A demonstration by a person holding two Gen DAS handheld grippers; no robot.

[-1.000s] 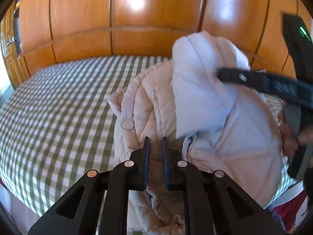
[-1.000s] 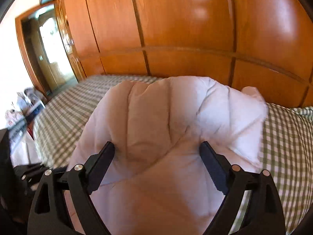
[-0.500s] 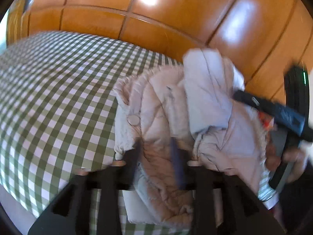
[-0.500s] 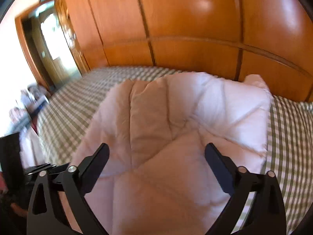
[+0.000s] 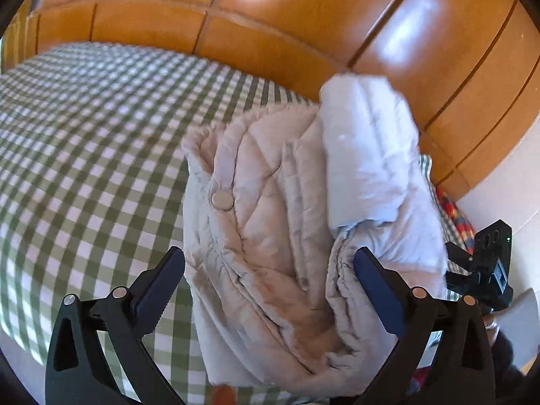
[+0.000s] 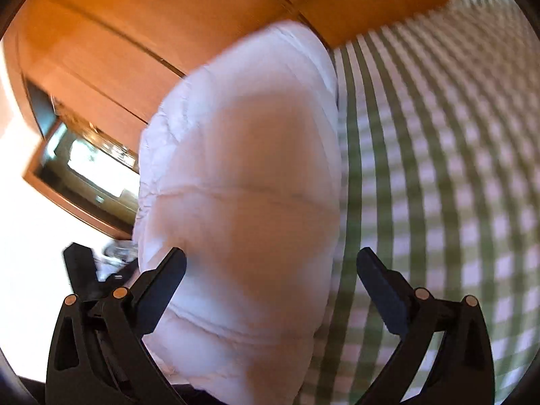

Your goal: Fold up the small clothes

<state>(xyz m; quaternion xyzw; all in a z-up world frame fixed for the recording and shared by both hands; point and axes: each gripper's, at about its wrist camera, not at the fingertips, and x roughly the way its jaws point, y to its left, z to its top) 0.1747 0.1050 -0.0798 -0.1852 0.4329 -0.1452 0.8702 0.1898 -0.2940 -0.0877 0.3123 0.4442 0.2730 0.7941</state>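
Observation:
A pale pink quilted puffer jacket (image 5: 270, 222) lies folded in a bundle on the green-and-white checked bedspread (image 5: 84, 141), with a round snap button (image 5: 221, 201) on its left flap and a sleeve laid over its right side. My left gripper (image 5: 270, 270) is open and empty, its fingers spread just in front of the jacket's near end. My right gripper (image 6: 270, 270) is open too, close behind the jacket (image 6: 243, 202), which fills the view between its fingers. The right gripper's body also shows at the far right of the left wrist view (image 5: 486, 270).
A glossy orange wooden wardrobe wall (image 5: 303, 17) runs behind the bed. The bedspread (image 6: 438, 168) stretches wide to the right in the right wrist view. A doorway (image 6: 91, 162) shows at the left there. A red patterned cloth (image 5: 452, 209) lies by the bed's right edge.
My left gripper was shut on the jacket's near edge; it has let go, opened wide and drawn back. The right gripper has pulled off the jacket and rolled its view sideways.

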